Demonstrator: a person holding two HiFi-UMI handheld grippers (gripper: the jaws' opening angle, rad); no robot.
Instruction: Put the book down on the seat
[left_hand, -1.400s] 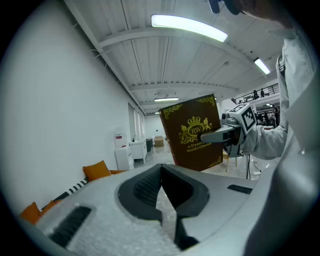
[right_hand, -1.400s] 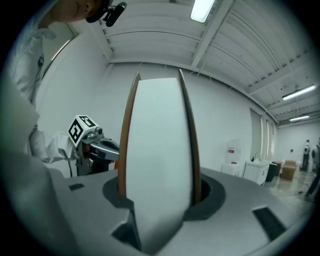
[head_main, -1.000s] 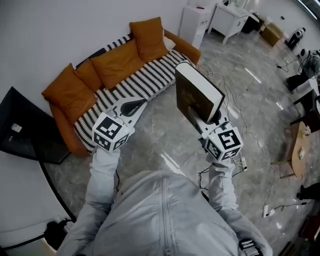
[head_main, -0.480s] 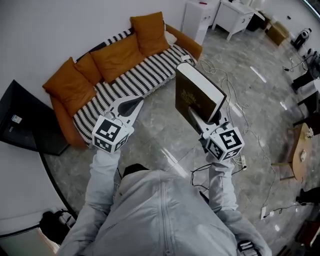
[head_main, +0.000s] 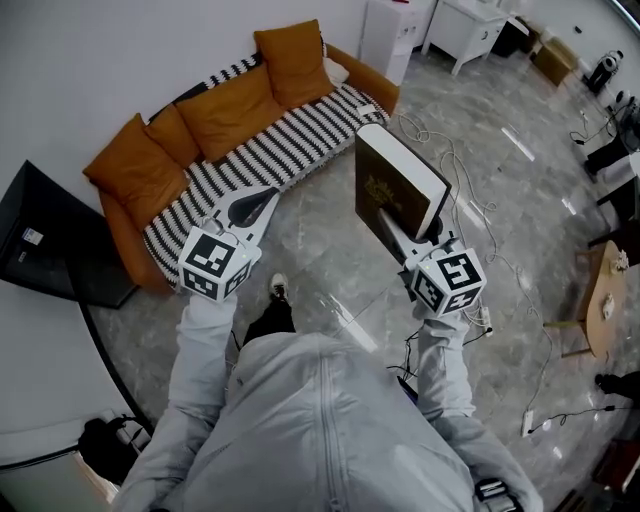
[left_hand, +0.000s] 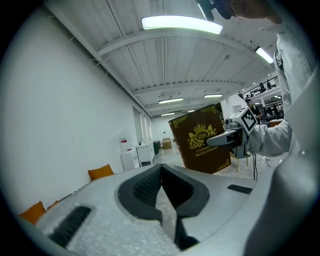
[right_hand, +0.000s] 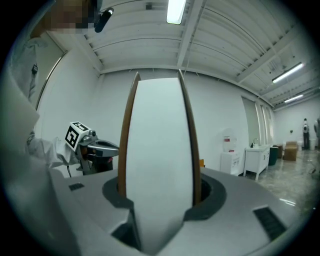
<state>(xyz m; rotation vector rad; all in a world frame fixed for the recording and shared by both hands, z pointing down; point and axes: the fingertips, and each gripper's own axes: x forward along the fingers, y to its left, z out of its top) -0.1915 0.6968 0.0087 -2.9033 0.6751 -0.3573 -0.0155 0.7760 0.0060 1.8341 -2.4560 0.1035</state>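
A: Right claw (head_main: 398, 232), state?
B: I've got it clamped on the book (head_main: 400, 190). The jaws are held apart by the book's thickness, one pad on each cover. In the right gripper view the smooth white page block faces me, bulging between two thin brown boards.
A: Book details?
B: Thick rectangular hardback. Dark brown cover, gold crest, gold corner ornaments, gold lettering. It's upright on its edge at centre-right of the head view, in the air over the floor (head_main: 330, 265), well apart from the seat (head_main: 285, 150).
A: Seat?
B: It belongs to a long sofa (head_main: 125, 250) at the upper left of the head view. The seat cover has black-and-white stripes, soft fabric look. Plump orange cushions (head_main: 232, 112) lean along the back, and the arms are orange.
A: Left claw (head_main: 262, 203)?
B: Jaws together, nothing in them. Matte grey shell, and the dark ribbed pads meet along a line in the left gripper view. In the head view its tips lie near the sofa's front edge.
A: Floor?
B: Glossy grey marble-look slabs with light streaks. Thin white cables (head_main: 470, 215) loop to the right of the book.
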